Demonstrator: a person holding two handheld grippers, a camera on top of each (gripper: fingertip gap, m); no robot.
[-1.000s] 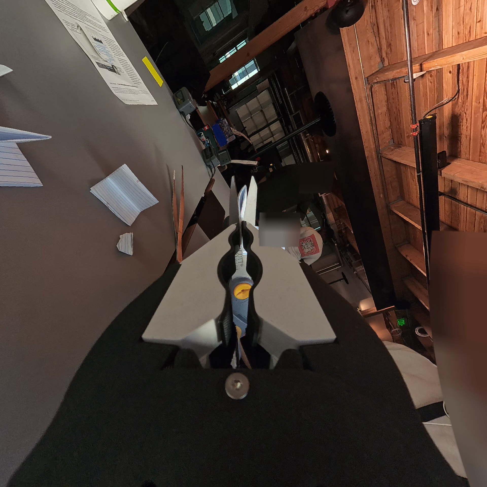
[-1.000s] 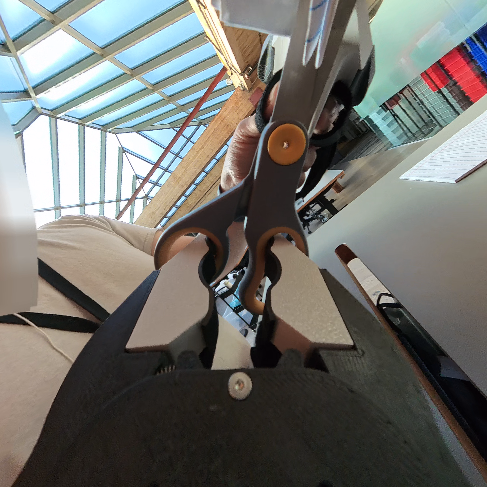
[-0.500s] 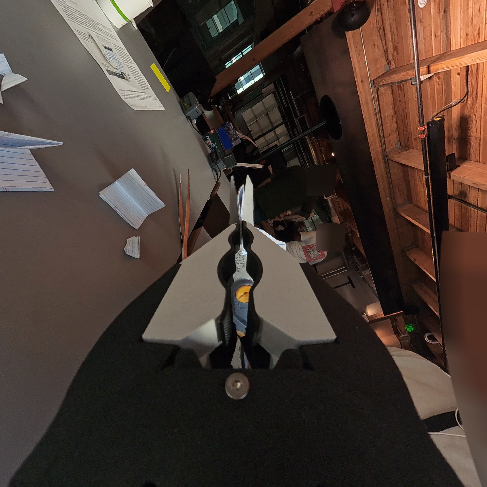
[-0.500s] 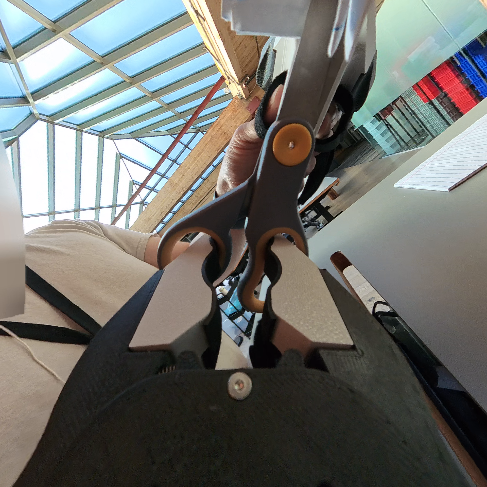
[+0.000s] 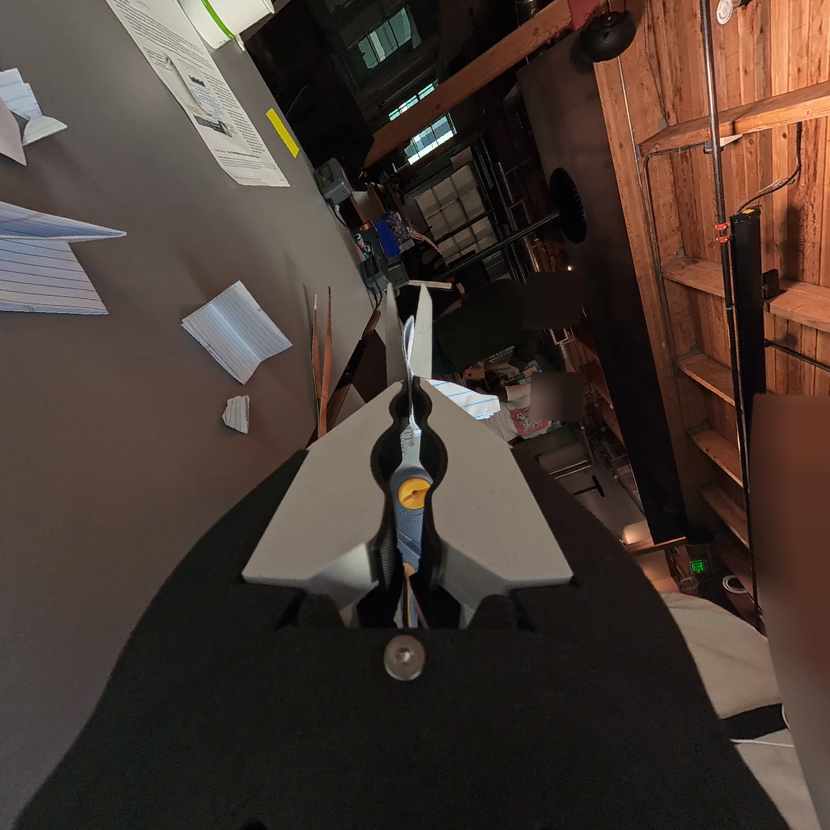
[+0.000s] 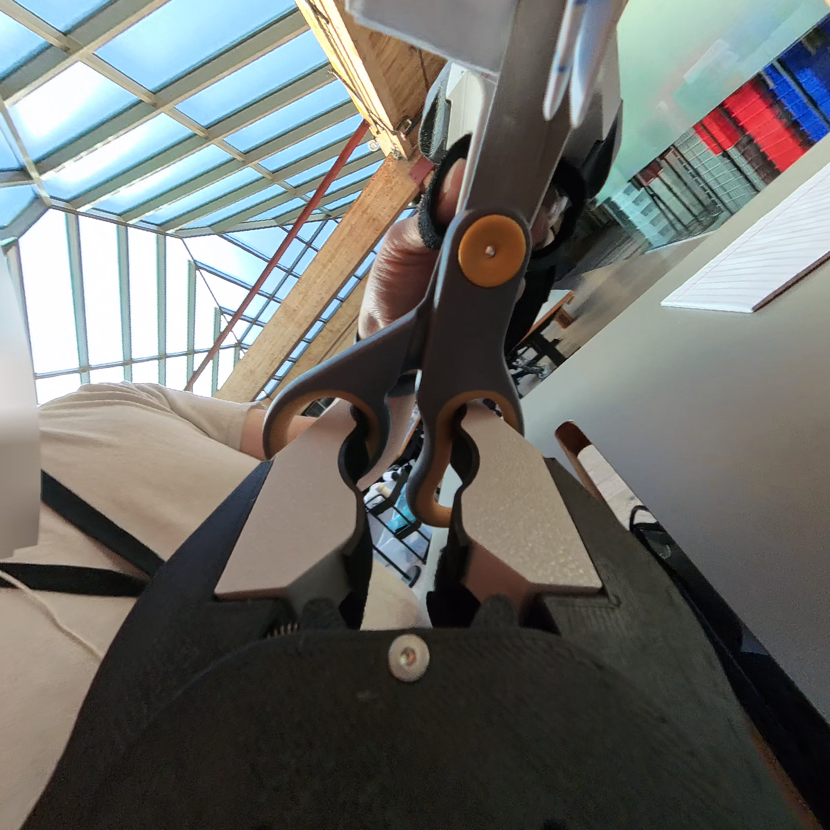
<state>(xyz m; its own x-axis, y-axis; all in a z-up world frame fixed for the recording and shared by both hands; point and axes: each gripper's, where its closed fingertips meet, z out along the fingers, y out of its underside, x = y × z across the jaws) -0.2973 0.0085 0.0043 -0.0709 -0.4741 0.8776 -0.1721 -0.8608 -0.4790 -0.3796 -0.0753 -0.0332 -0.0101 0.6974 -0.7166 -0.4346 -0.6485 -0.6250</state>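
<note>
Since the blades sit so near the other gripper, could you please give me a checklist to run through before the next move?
1. right gripper fingers seated in the handle loops of the scissors: ok.
2. left gripper shut on the lined paper: ok.
3. Paper lying between the blades: ok, seen in the right wrist view.
4. Blades apart from the left gripper's fingers: cannot tell.
5. hand behind the pivot out of the blades' way: cannot tell.

Glass skylight roof [image 6: 134,148] on timber beams [image 6: 332,265], plank wall [image 5: 718,224] (shelved), perhaps dim windows [image 5: 453,211] beyond.
</note>
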